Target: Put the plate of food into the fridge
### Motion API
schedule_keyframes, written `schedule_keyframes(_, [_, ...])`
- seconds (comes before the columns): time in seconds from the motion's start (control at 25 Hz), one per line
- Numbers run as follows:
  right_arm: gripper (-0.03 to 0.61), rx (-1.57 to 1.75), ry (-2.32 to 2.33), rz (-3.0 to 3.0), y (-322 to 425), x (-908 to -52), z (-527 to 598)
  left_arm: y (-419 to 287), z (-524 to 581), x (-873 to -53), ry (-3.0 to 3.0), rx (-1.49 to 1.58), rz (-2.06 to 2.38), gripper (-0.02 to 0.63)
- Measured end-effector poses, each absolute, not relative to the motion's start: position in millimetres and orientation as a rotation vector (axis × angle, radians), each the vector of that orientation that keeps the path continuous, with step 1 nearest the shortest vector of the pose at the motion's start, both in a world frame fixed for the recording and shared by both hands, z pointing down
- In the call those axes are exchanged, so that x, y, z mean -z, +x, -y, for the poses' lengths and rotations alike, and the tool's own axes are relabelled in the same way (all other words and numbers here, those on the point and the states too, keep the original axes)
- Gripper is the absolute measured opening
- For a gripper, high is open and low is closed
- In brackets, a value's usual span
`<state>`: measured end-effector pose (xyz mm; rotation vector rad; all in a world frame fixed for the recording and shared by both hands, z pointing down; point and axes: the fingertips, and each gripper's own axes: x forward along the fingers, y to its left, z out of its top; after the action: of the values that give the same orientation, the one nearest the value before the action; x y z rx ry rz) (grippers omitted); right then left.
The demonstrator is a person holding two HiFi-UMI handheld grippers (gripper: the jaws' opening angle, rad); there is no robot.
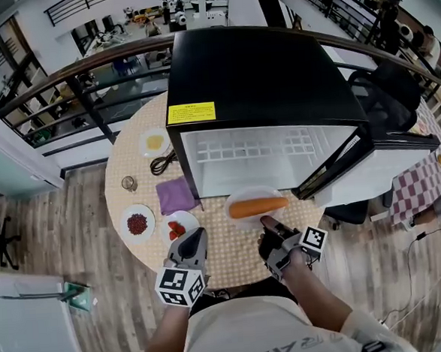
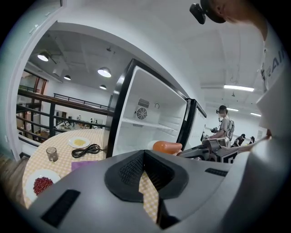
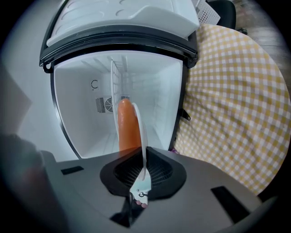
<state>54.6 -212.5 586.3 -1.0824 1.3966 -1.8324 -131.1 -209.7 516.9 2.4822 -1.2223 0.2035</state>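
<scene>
Pinching a thin white plate [image 3: 143, 141] — smooth orange sausage [image 3: 127, 125] aboard — the right tongs [image 3: 141, 182]; left tongs [image 2: 144, 170] closed.

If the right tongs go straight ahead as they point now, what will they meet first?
Probably the fridge's back wall; the held plate leads into the open cavity, beside the wire shelf. Depth is unclear.
</scene>
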Motion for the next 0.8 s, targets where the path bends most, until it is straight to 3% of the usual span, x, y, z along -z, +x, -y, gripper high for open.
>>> schedule_keyframes(0.8, [0.035, 1.829, -1.165, -1.269, 80, -645, 327, -119, 211, -522, 2.37, -0.239, 1.371, 0.008])
